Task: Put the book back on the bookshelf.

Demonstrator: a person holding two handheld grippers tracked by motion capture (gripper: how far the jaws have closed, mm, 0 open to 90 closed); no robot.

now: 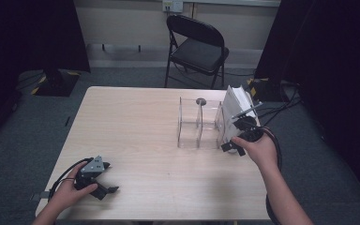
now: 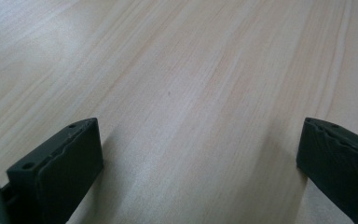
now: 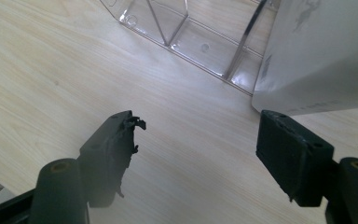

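The right gripper (image 3: 198,144) hovers with fingers apart, nothing between them, just beside the white box (image 3: 324,51) in the clear organizer (image 1: 200,123) near the desk's (image 1: 145,136) right edge. The left gripper (image 2: 200,154) rests at the near left corner — fingers wide apart.

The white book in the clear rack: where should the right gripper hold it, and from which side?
Probably its near lower edge. The book leans in the rack's right end slot, near edge exposed, so the open right gripper comes from the person's side.

White book (image 3: 321,51) cut off at top and right, clear rack's (image 3: 186,37) far end cropped
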